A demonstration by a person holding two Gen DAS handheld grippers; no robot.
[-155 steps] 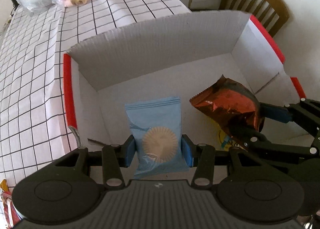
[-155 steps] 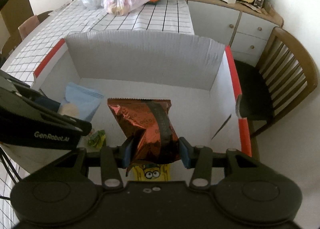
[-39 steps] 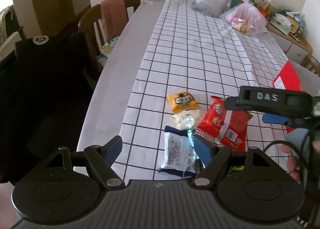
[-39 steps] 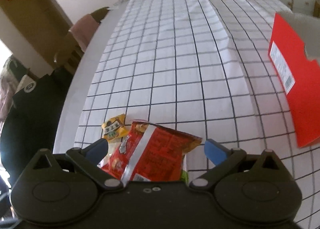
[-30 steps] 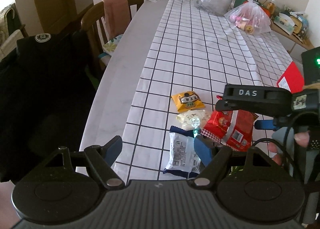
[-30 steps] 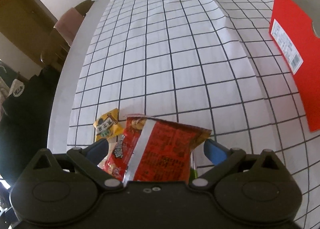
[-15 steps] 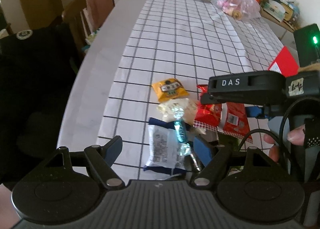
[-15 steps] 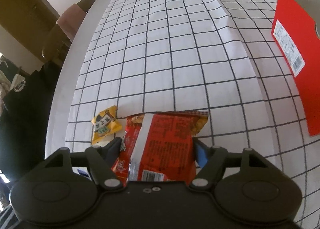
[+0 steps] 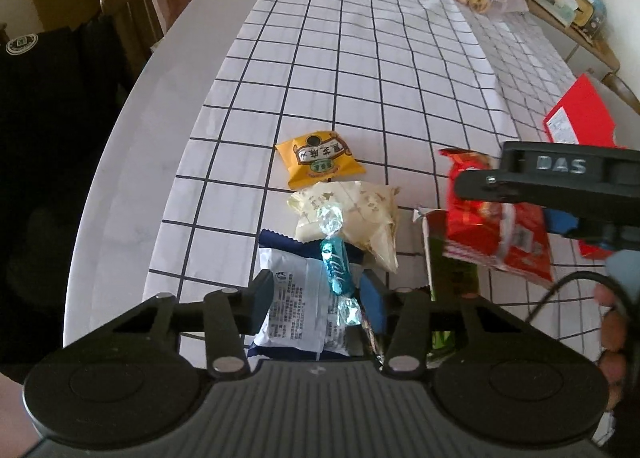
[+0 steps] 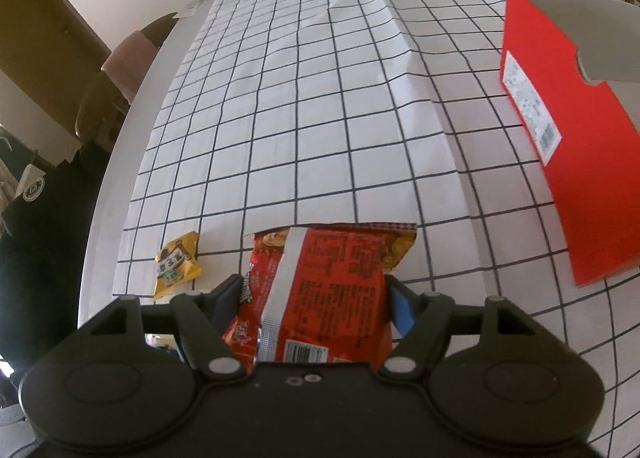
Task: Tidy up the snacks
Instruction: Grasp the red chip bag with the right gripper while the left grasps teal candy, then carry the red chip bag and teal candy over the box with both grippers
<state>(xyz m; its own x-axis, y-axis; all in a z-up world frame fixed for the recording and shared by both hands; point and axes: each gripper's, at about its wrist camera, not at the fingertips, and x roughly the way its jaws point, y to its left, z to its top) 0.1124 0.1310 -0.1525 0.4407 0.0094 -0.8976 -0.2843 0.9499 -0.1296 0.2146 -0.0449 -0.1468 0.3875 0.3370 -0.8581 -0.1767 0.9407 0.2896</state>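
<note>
I see the gridded tablecloth (image 10: pixel 320 118) covering most of the table, with the red box (image 10: pixel 576 162) standing at its right side, which I take to be where the snacks go. The remaining snacks sit clustered at the near edge of the cloth, probably dumped there for sorting.

My right gripper (image 10: pixel 316 298) has the red snack bag (image 10: pixel 324 290) between its jaws, narrowed to the bag's width and pressing both sides; from the left view the bag looks lifted off the cloth.

My left gripper (image 9: pixel 316 294) is closed to about the width of the white-and-blue packet (image 9: pixel 296 302), pads against its edges, with the teal candy (image 9: pixel 336 266) lying on top. I judge that grip made, but not yet lifted.

The cream packet (image 9: pixel 352 218) and yellow packet (image 9: pixel 320 158) lie just beyond, untouched.
</note>
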